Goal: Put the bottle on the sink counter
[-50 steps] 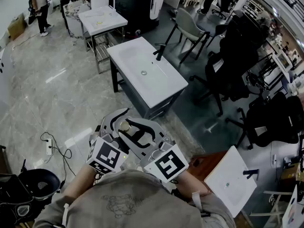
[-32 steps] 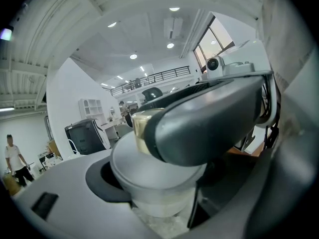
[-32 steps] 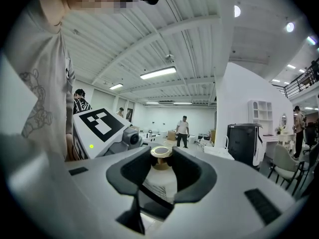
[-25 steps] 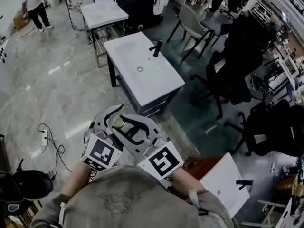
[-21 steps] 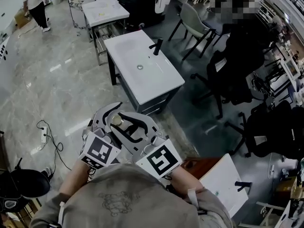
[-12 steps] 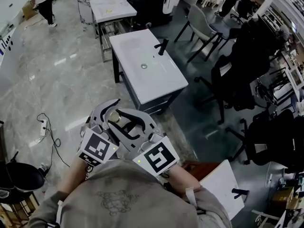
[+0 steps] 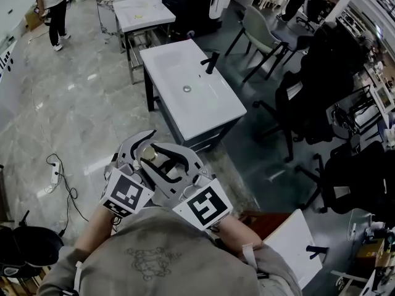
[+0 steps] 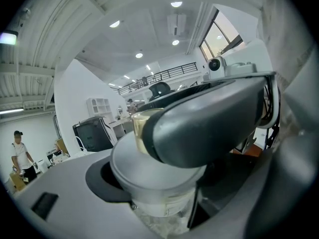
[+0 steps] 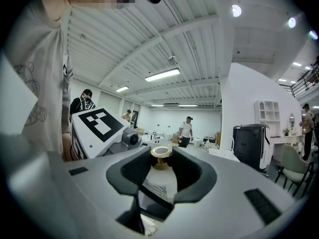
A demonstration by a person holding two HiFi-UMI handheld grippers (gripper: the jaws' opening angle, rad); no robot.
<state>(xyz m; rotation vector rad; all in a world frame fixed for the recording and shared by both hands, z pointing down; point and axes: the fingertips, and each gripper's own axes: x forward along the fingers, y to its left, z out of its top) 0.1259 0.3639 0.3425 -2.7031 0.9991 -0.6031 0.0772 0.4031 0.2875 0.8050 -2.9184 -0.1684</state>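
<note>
We held bottle [image 7: 148, 155], gold cap up, near our chest. Left gripper [image 7: 139, 148] and right gripper [image 7: 171, 160] both clamped on it, jaws crossing. Contents unreadable. Sink counter [image 7: 213, 113] stood farther ahead, well apart from bottle, black faucet [image 7: 212, 62] at far-right edge. Chair [image 7: 256, 32] far right, cable [image 7: 62, 177] on floor left.

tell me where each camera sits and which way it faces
head view: on the person's head, facing steeply down toward the sink counter; shows shirt, left gripper, right gripper.
left gripper view: on the left gripper, along its jaws at the bottle; right gripper's jaw crosses it.
right gripper view: on the right gripper, facing the bottle's gold cap; left gripper's marker cube shows.
shared: the bottle.
</note>
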